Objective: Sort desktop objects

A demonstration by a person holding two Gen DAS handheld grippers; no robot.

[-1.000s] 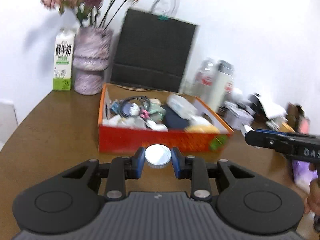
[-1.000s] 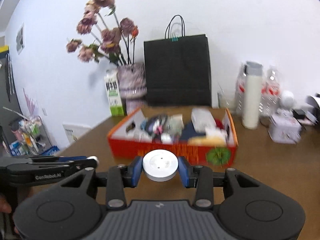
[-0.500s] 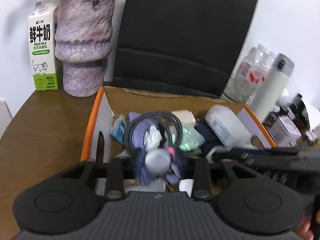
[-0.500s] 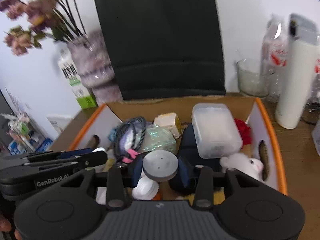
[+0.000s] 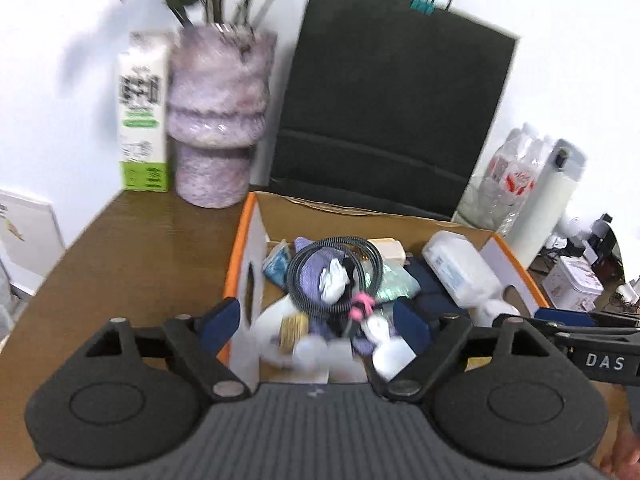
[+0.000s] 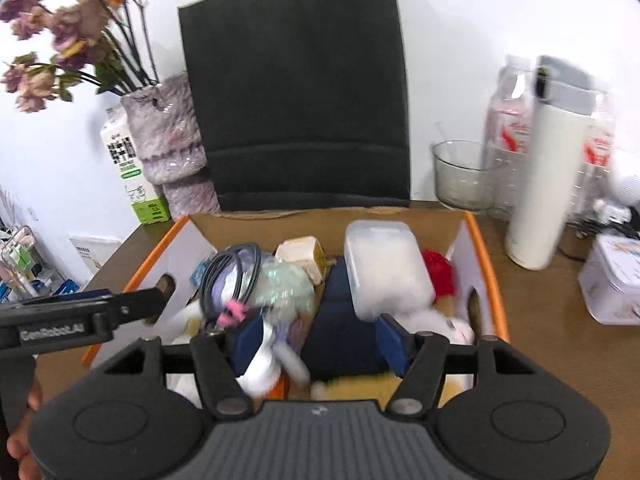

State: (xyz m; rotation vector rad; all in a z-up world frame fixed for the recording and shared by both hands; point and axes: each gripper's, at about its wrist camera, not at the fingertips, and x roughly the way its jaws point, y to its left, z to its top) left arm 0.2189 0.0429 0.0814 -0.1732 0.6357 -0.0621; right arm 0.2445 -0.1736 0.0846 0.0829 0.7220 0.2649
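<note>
- Blurred white pieces lay under both tongs, their shapes unclear.
- Left gripper (image 5: 316,326) and right gripper (image 6: 320,340) had just spread, pinching nothing.
- Orange-rimmed cardboard box (image 6: 486,264) held coiled grey cable (image 5: 332,276), clear plastic case (image 6: 384,268).

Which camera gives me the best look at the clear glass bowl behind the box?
Right wrist: the glass bowl stands whole and unblocked, between the black bag and the white flask. In the left wrist view I cannot make it out.
</note>
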